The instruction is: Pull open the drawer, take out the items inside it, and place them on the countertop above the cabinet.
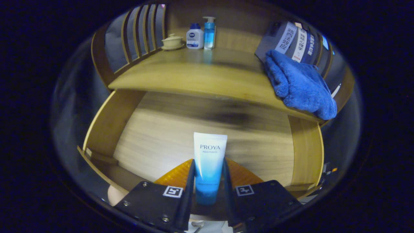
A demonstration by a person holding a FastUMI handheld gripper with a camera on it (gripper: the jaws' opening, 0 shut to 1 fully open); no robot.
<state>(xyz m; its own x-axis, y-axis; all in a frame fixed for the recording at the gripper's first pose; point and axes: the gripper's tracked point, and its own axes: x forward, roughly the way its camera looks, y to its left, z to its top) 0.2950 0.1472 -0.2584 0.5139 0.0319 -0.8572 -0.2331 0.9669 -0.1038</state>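
Gripper is clenched on a white-to-blue squeeze tube: both fingers press its sides, one on each flank, tube upright between them with the flat crimped white end pointing up and the blue cap end down near the finger bases. Tube sits over the open light-wood drawer, whose floor is visible behind and around the tube; drawer side walls rise to either side of it, well apart from it. Above and beyond the tube is the wooden countertop of the cabinet. At the far back of that countertop, past the tube: a small cream lidded ceramic cup, just beside it a squat white bottle with a dark blue cap, and touching or nearly touching that, a tall clear-blue pump bottle. On the countertop's right end, well apart from the tube, a crumpled blue fluffy towel hangs over the front edge, with a few dark-spined books leaning behind it. A slatted wooden rail runs along the countertop's left side.
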